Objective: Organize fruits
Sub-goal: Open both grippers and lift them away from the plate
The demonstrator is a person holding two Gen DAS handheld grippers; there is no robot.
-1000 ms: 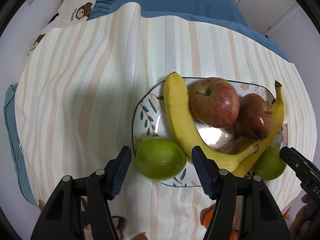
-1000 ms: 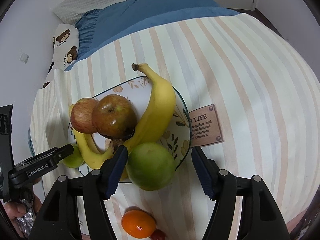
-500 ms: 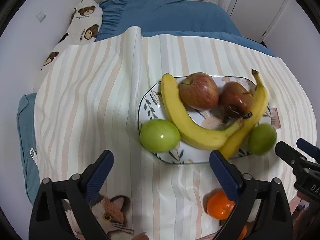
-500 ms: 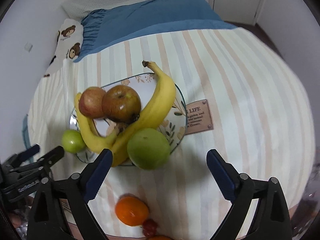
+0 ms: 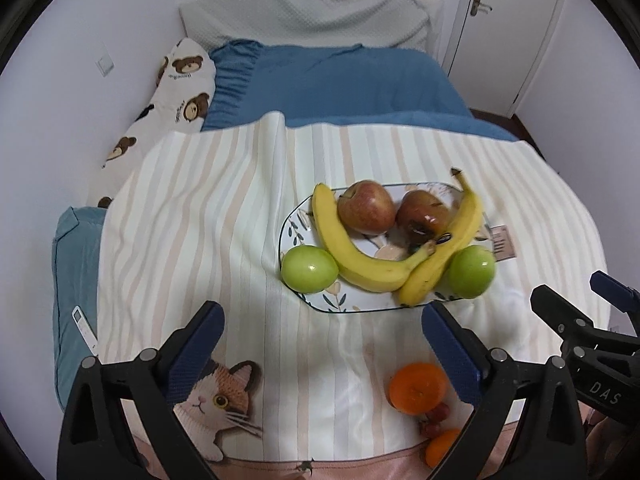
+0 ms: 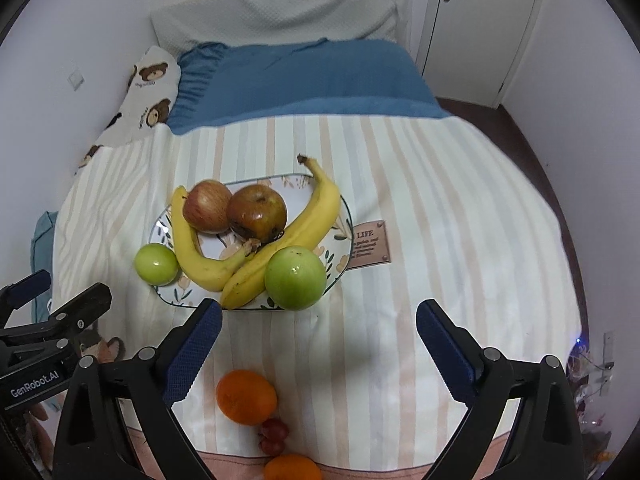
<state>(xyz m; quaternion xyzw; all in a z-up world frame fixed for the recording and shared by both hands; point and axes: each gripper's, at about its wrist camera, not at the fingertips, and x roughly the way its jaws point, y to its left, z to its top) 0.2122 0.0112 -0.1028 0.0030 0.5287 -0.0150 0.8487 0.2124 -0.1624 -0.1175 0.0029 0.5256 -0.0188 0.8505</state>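
A floral plate (image 5: 294,222) (image 6: 344,216) on the striped bedspread holds two bananas (image 5: 348,248) (image 6: 308,224), two red apples (image 5: 366,206) (image 6: 258,210) and two green apples (image 5: 308,269) (image 6: 295,278) at its near rim. An orange (image 5: 418,387) (image 6: 246,397), red grapes (image 6: 274,436) and a second orange (image 6: 292,468) lie on the bedspread nearer me. My left gripper (image 5: 322,346) is open and empty, held above the bedspread in front of the plate. My right gripper (image 6: 318,344) is open and empty too, above the orange.
The striped bedspread (image 5: 192,220) has a cat print (image 5: 218,394) and a label patch (image 6: 370,244). A blue blanket (image 5: 332,80), a bear pillow (image 5: 180,88) and a white door (image 5: 508,20) lie beyond. Each gripper shows in the other's view (image 5: 588,328) (image 6: 44,328).
Both grippers have opened off the green apples, pulled back and risen. The green apples now rest at the plate's near rim. The loose oranges and grapes have come into view.
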